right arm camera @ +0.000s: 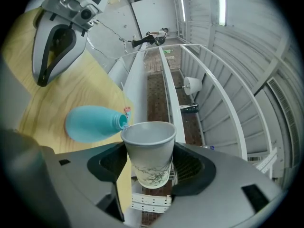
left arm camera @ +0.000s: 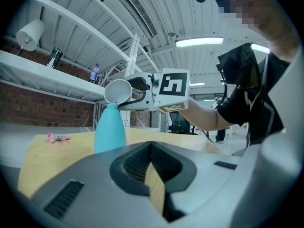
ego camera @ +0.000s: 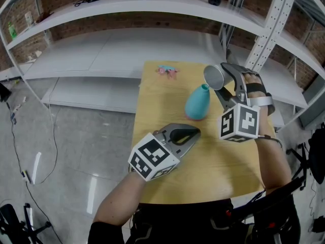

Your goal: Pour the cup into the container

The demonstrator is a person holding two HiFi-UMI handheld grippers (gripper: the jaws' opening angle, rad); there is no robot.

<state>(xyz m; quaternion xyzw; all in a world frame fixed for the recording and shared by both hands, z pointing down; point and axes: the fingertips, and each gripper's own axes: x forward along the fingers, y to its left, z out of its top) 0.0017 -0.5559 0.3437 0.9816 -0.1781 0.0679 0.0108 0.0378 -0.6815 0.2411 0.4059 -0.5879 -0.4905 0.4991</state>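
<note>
Scene: a person at a wooden table (ego camera: 167, 179) works a gripper in each hand, with white shelving (ego camera: 101, 50) beyond the far edge.
Right gripper: the right gripper (ego camera: 221, 83) is raised over the far right of the table, its jaws clamped on the sides of a paper cup (ego camera: 214, 76).
Paper cup: it is tipped well over, with its open mouth turned left and down toward the bottle. The rim sits just above and beside the bottle's mouth. The left gripper view shows no stream, and no liquid can be made out inside the cup.
Teal bottle: the narrow-necked teal bottle (ego camera: 198, 103) stands upright near the middle of the table, serving as the container. Nothing holds it.
Left gripper: the left gripper (ego camera: 195, 132) is low over the near left of the table. Its jaws are together at the tips with nothing between them, and it is near the bottle but not touching it.
Step in hand: this looks like the pour itself, with the cup lined up at the neck.
Next move: the narrow opening leaves little room, so the rim likely needs to stay over the mouth while the tilt deepens slowly. The unheld bottle could be knocked by the rim.
Far edge: a small pink and blue object (ego camera: 166, 70) lies well apart from the work.
</note>
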